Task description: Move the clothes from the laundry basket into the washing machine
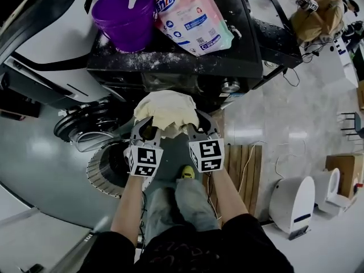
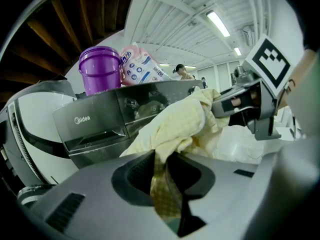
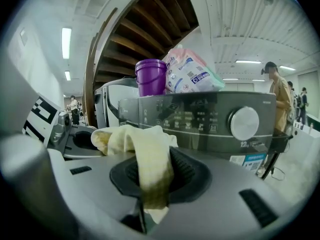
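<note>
A pale yellow checked cloth (image 1: 165, 112) hangs bunched between both grippers, in front of the dark washing machine (image 1: 187, 67). My left gripper (image 1: 148, 131) is shut on the cloth's left edge; the cloth (image 2: 172, 134) runs down between its jaws. My right gripper (image 1: 196, 131) is shut on the right edge, and the cloth (image 3: 150, 169) is pinched between its jaws too. The machine's open round door (image 1: 108, 166) lies low at the left. Its control panel with a silver dial (image 3: 244, 123) faces the right gripper. No laundry basket is in view.
A purple bucket (image 1: 125, 17) and a pink detergent pouch (image 1: 190, 17) stand on the machine's top. A white machine (image 1: 51, 36) stands at the left. Wooden slats (image 1: 245, 169), cables and white appliances (image 1: 293, 203) are at the right. A person (image 1: 318, 13) stands far right.
</note>
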`<action>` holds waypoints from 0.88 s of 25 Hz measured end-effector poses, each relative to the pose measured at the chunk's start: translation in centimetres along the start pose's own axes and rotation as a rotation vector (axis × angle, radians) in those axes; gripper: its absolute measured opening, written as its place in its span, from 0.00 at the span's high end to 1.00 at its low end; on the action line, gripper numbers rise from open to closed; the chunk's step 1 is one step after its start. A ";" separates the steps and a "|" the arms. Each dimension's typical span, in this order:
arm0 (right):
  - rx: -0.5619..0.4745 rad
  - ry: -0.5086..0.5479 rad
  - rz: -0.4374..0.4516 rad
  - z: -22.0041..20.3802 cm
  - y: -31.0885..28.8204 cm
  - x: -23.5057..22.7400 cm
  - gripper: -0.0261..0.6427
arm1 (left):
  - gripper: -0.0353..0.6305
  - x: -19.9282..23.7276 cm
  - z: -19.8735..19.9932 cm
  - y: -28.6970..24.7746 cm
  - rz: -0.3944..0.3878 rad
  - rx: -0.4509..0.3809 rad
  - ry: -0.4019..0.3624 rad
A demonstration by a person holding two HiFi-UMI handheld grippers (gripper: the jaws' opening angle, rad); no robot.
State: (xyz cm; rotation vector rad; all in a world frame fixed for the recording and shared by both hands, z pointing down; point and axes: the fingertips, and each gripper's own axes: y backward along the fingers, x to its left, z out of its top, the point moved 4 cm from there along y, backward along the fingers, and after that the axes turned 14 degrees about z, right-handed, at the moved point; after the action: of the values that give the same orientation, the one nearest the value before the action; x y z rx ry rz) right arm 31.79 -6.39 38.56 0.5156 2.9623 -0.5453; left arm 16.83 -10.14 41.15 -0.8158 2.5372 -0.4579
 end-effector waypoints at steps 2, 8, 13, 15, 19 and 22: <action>-0.006 0.005 -0.007 -1.5 -1.1 -0.5 0.85 | 0.80 -0.3 -1.4 -1.3 0.004 -0.009 0.007; -0.025 -0.009 -0.029 -5.9 -4.2 -2.4 0.85 | 0.80 -1.3 -5.4 -5.5 0.023 -0.036 0.039; -0.087 -0.028 -0.052 -8.9 -6.9 -4.3 0.85 | 0.80 -2.1 -7.9 -9.3 0.018 -0.091 0.060; -0.116 -0.022 -0.059 -9.9 -8.1 -5.2 0.85 | 0.80 -2.2 -8.3 -11.0 0.018 -0.124 0.073; -0.146 0.006 -0.070 -12.5 -10.4 -6.7 0.85 | 0.80 -2.8 -10.3 -14.2 0.036 -0.156 0.107; -0.163 0.017 -0.081 -14.5 -12.1 -7.5 0.85 | 0.80 -3.0 -11.9 -16.4 0.049 -0.177 0.141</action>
State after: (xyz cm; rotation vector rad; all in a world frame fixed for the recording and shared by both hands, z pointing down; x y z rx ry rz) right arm 34.41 -14.11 57.17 0.3879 3.0198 -0.3032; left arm 20.82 -18.88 59.27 -0.8070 2.7524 -0.2866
